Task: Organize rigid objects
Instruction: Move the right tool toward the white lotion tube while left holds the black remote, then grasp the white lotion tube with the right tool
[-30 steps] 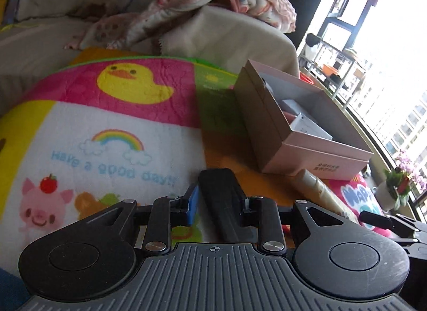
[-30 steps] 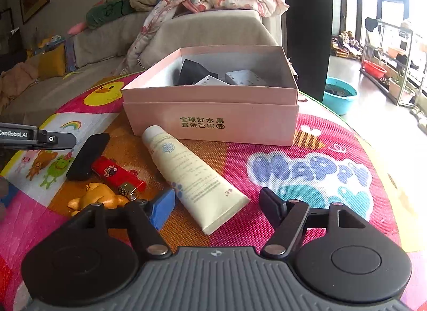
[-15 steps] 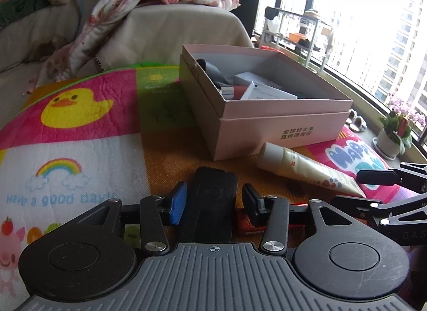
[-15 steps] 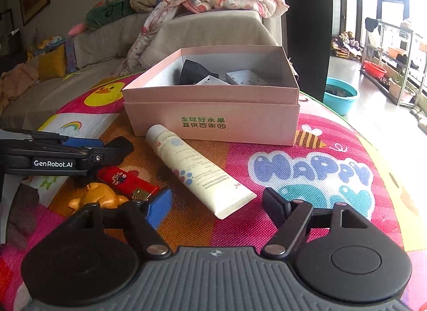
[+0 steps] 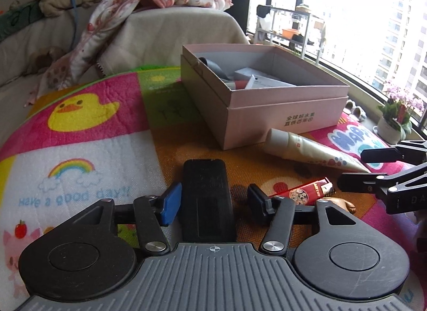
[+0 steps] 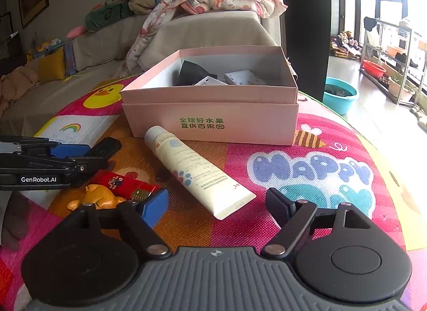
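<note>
The left gripper (image 5: 212, 200) is spreading its jaws around the flat black rectangular remote (image 5: 206, 198), which is lying on the colourful cartoon mat (image 5: 80, 134) left of the open pink cardboard box (image 6: 210, 126). A red lighter (image 6: 124, 184), golden bear figurine (image 6: 97, 198) and cream tube (image 6: 197, 170) are lying before the box. The right gripper (image 6: 217, 208) is opening, empty, over the tube's end.

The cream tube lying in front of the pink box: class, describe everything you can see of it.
The cream tube is a soft-looking, off-white plastic squeeze tube with a round white cap, small printed text, a round emblem, and blue and pink dots. It lies flat on the colourful mat, cap towards the pink box, flat crimped end towards the camera. Whether the cap touches the box is unclear. No fingers touch it.
</note>
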Motion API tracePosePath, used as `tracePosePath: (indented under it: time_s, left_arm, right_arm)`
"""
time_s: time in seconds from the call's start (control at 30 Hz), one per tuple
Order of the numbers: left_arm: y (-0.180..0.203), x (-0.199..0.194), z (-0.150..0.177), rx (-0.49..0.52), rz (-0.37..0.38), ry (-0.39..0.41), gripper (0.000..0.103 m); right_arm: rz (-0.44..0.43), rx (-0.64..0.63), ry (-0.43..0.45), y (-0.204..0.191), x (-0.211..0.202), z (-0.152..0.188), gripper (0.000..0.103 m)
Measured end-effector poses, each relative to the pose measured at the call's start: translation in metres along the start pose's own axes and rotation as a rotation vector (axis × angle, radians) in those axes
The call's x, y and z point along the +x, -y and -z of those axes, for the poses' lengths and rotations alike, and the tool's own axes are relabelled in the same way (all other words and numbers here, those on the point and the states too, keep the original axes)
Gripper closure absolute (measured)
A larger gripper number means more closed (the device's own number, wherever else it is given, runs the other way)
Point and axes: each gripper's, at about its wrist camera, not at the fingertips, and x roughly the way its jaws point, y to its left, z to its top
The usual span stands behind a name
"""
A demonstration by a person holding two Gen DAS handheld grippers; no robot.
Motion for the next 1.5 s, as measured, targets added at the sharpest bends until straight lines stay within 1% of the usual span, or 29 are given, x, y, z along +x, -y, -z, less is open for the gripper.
tracePosePath:
  time_s: [0.1, 0.13, 0.2, 0.23, 0.27, 0.33, 0.37, 0.4, 0.43, 0.47, 0.5, 0.57, 0.63, 0.67, 0.73, 0.77, 0.8, 0.87, 0.9, 0.97, 1.0, 1.03, 1.07, 1.1, 1.2, 1.23, 1.33, 1.47, 1.5]
  left_arm:
    - [0.005, 0.002, 0.001, 0.023, 0.017, -0.006, 0.026]
    - [0.007, 0.002, 0.001, 0.037, 0.016, -0.006, 0.025]
    - [0.01, 0.002, 0.003, 0.066, 0.013, -0.002, 0.025]
    - [0.01, 0.002, 0.003, 0.072, 0.018, -0.002, 0.025]
    - [0.007, 0.002, 0.003, 0.067, 0.031, -0.006, 0.024]
    - [0.001, 0.0, 0.004, 0.039, 0.052, 0.001, 0.025]
    - [-0.001, 0.0, 0.004, 0.027, 0.05, 0.007, 0.029]
    - [-0.002, -0.001, 0.005, 0.019, 0.042, 0.011, 0.035]
    - [-0.003, -0.002, 0.005, 0.013, 0.031, 0.016, 0.038]
    - [-0.004, -0.003, 0.005, 0.008, 0.025, 0.021, 0.042]
    - [-0.004, -0.003, 0.006, 0.003, 0.024, 0.024, 0.044]
    - [-0.005, -0.003, 0.006, -0.002, 0.021, 0.028, 0.045]
    - [-0.005, -0.003, 0.006, 0.001, 0.017, 0.031, 0.045]
    - [-0.004, -0.003, 0.006, 0.003, 0.014, 0.032, 0.045]
    - [-0.005, -0.003, 0.006, 0.002, 0.014, 0.033, 0.045]
    - [-0.005, -0.003, 0.007, 0.0, 0.015, 0.034, 0.045]
    - [-0.005, -0.003, 0.007, -0.002, 0.016, 0.035, 0.045]
    - [-0.006, -0.003, 0.007, -0.004, 0.018, 0.037, 0.045]
    - [-0.006, -0.003, 0.007, -0.005, 0.018, 0.037, 0.045]
    - [-0.006, -0.003, 0.007, -0.004, 0.018, 0.037, 0.045]
    - [-0.006, -0.003, 0.007, -0.004, 0.017, 0.037, 0.045]
    - [-0.006, -0.003, 0.007, -0.002, 0.016, 0.037, 0.045]
    - [-0.006, -0.003, 0.007, -0.001, 0.015, 0.037, 0.045]
    - [-0.006, -0.003, 0.008, 0.001, 0.013, 0.038, 0.045]
    - [-0.005, -0.003, 0.007, 0.007, 0.008, 0.038, 0.045]
    - [-0.005, -0.003, 0.007, 0.008, 0.006, 0.037, 0.045]
    - [-0.002, -0.003, 0.008, 0.019, -0.003, 0.036, 0.045]
    - [0.0, -0.004, 0.008, 0.025, -0.008, 0.035, 0.045]
    - [-0.001, -0.004, 0.008, 0.023, -0.007, 0.035, 0.045]
  right_arm:
    - [-0.035, 0.032, 0.004, 0.005, 0.0, -0.001, 0.015]
    - [-0.052, 0.044, 0.002, 0.007, 0.001, -0.001, 0.013]
    - [-0.102, 0.071, -0.012, 0.012, 0.002, -0.003, 0.004]
    - [-0.125, 0.079, -0.024, 0.014, 0.004, -0.004, 0.001]
    - [-0.128, 0.083, -0.033, 0.014, 0.005, -0.006, 0.0]
    - [-0.117, 0.07, -0.053, 0.01, 0.006, -0.008, 0.0]
    - [-0.107, 0.045, -0.065, 0.006, 0.007, -0.008, 0.0]
    - [-0.099, 0.005, -0.082, 0.002, 0.008, -0.01, 0.0]
    - [-0.092, -0.046, -0.107, -0.003, 0.009, -0.012, 0.0]
    - [-0.089, -0.082, -0.13, -0.006, 0.01, -0.014, 0.001]
    - [-0.089, -0.085, -0.131, -0.006, 0.008, -0.016, 0.006]
    - [-0.099, -0.059, -0.083, -0.001, 0.0, -0.023, 0.008]
    - [-0.065, -0.017, -0.023, 0.006, -0.004, -0.031, 0.008]
    - [-0.038, 0.011, -0.007, 0.011, -0.003, -0.035, 0.01]
    - [0.008, 0.062, -0.003, 0.023, 0.005, -0.04, 0.025]
    - [0.026, 0.083, -0.013, 0.029, 0.009, -0.041, 0.038]
    - [0.04, 0.103, -0.025, 0.035, 0.014, -0.04, 0.048]
    - [0.054, 0.143, -0.057, 0.044, 0.021, -0.035, 0.054]
    - [0.05, 0.143, -0.042, 0.045, 0.019, -0.031, 0.055]
    - [0.035, 0.13, -0.061, 0.04, 0.012, -0.028, 0.055]
    - [-0.013, 0.123, -0.08, 0.036, 0.007, -0.027, 0.055]
    - [-0.078, 0.12, -0.1, 0.033, 0.002, -0.026, 0.055]
    - [-0.121, 0.118, -0.104, 0.029, -0.003, -0.026, 0.055]
    - [-0.128, 0.108, -0.085, 0.024, -0.009, -0.027, 0.055]
    - [-0.111, 0.054, 0.007, 0.009, -0.021, -0.036, 0.055]
    - [-0.122, 0.044, 0.012, 0.004, -0.019, -0.04, 0.054]
    - [-0.18, 0.017, -0.031, -0.012, 0.002, -0.048, 0.051]
    - [-0.119, -0.056, -0.107, -0.031, 0.042, -0.049, 0.051]
    - [-0.111, -0.063, -0.121, -0.032, 0.046, -0.048, 0.053]
